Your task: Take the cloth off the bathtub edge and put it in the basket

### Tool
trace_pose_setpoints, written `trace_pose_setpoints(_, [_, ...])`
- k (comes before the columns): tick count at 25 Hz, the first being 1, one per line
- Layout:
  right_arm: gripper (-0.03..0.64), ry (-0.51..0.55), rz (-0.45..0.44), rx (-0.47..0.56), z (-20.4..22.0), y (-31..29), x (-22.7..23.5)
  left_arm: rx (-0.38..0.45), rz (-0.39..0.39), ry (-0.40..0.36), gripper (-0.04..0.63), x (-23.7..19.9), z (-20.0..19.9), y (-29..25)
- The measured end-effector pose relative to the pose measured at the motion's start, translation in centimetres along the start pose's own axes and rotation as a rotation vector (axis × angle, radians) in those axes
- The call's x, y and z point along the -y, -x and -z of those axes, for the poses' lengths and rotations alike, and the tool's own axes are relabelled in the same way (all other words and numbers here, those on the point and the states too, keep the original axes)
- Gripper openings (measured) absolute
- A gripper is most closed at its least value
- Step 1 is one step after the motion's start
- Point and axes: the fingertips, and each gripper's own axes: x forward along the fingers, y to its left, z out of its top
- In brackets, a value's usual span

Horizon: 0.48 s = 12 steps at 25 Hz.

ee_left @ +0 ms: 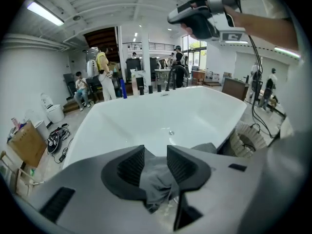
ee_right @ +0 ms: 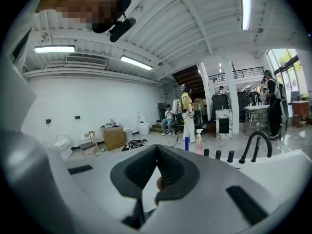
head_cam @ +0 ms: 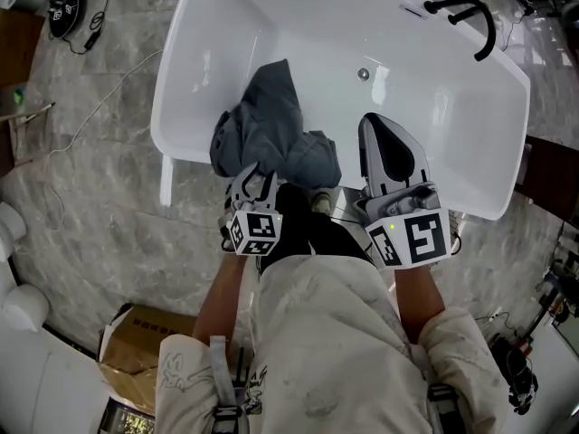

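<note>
- head view: pale trousers [head_cam: 326, 333] closest to the lens, pressed up against the near edge of the bathtub [head_cam: 317, 25].
- left gripper [head_cam: 256, 181] down at that near edge, tips over the grey cloth [head_cam: 271, 120]; jaw gap hard to read from above.
- cloth draped across the bathtub's near rim, most of it bunched inside the basin, a fold spilling over the outer side; not in any basket.
- right gripper [head_cam: 378, 123] over the same rim, just beside the cloth yet apart from it, pointing toward the drain [head_cam: 364, 74] in the bathtub floor.
- black faucet [head_cam: 470, 16] on the bathtub's far rim; cardboard box [head_cam: 136, 342] on the floor, well apart from the bathtub's near left corner.
- left gripper view: left gripper [ee_left: 156, 152] with jaws parted, cloth [ee_left: 158, 179] bunched in the gap and below it, pads not visibly squeezing it.
- white bathtub [ee_left: 146, 116] spread out beyond the jaws; pale ribbed basket [ee_left: 246, 140] just outside the bathtub's right corner.
- right gripper [ee_left: 171, 19] high above the bathtub's far right side.
- right gripper view: right gripper [ee_right: 156, 152] closed, tips meeting, nothing clamped between them.
- bathtub rim [ee_right: 287, 162] and faucet [ee_right: 258, 143] at lower right; toilet [ee_right: 62, 144] and person in a yellow top [ee_right: 186, 111] far beyond the bathtub.
</note>
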Motion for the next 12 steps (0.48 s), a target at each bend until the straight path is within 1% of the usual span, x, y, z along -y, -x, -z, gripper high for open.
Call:
trace_pose_setpoints(5, [-0.012, 0.006, 0.011, -0.018, 0.5, 0.0, 0.2, -0.104, 0.084, -0.094, 0.208, 1.7, 3.5, -1.8])
trace_pose_setpoints(9, [-0.012, 0.008, 0.018, -0.037, 1.0, -0.2, 0.2, -0.205, 0.152, -0.211, 0.296, 3.0, 6.3, -3.7])
trace_pose_setpoints(12, [-0.012, 0.010, 0.019, -0.049, 1.5, -0.3, 0.2, -0.267, 0.184, -0.288, 0.317, 3.4, 8.2, -5.0])
